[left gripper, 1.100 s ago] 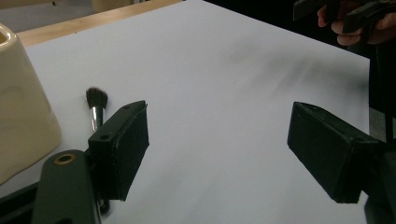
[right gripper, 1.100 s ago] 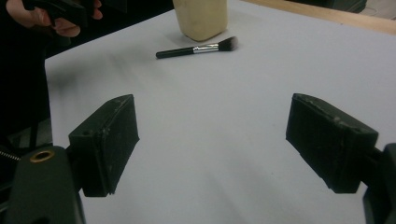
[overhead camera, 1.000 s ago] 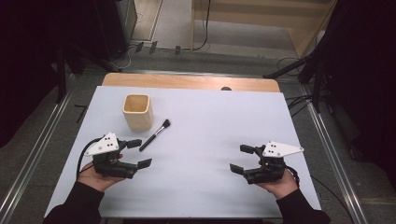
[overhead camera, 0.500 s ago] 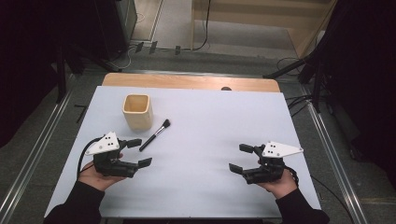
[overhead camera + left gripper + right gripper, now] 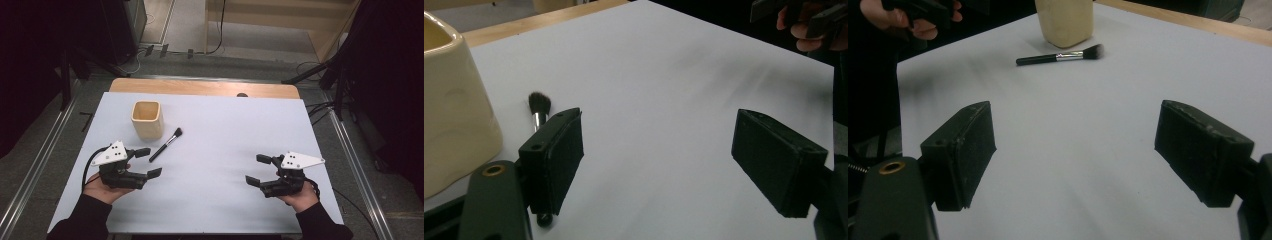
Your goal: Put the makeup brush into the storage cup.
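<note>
A cream square cup stands upright at the table's back left, also close on the left in the left gripper view. A black makeup brush lies flat just right of it, bristles toward the back; the right gripper view shows the brush lying in front of the cup. My left gripper is open and empty, just near-left of the brush handle. My right gripper is open and empty at the table's front right. Both jaw pairs stand wide apart over bare tabletop.
The white table surface has a wooden strip along its far edge. Metal rails run on the floor at both sides, and cables lie on the floor beyond the table. A small dark spot sits at the far edge.
</note>
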A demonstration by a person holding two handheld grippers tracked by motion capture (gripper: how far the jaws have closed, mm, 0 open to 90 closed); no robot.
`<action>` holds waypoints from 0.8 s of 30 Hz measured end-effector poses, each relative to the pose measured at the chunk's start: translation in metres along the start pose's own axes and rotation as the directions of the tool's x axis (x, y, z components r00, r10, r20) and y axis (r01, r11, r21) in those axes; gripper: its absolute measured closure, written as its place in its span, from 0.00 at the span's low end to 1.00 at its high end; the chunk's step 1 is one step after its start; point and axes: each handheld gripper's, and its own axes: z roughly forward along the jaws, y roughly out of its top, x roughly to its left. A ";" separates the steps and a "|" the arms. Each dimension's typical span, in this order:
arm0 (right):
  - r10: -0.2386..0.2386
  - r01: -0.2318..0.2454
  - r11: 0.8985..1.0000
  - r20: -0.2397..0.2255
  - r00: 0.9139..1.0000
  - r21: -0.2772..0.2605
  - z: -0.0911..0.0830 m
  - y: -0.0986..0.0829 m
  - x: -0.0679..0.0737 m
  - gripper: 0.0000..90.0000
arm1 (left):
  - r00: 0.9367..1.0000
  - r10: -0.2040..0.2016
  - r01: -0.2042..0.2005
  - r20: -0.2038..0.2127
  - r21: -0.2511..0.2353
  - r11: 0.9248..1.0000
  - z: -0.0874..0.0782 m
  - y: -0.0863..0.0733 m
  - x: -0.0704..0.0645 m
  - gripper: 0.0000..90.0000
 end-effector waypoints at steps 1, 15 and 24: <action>-0.009 0.009 1.000 -0.002 1.000 0.005 0.000 0.000 0.000 0.20 | 1.000 -0.004 0.004 -0.004 0.003 1.000 0.000 0.000 0.000 0.24; -0.022 0.022 1.000 0.003 1.000 0.007 0.000 0.000 0.001 0.20 | 0.999 -0.009 0.010 -0.054 0.013 1.000 0.002 0.001 0.001 0.25; -0.031 0.031 0.999 0.004 0.999 0.009 0.000 -0.001 0.001 0.20 | 0.996 -0.042 0.045 -0.073 0.033 0.998 0.006 0.002 0.003 0.25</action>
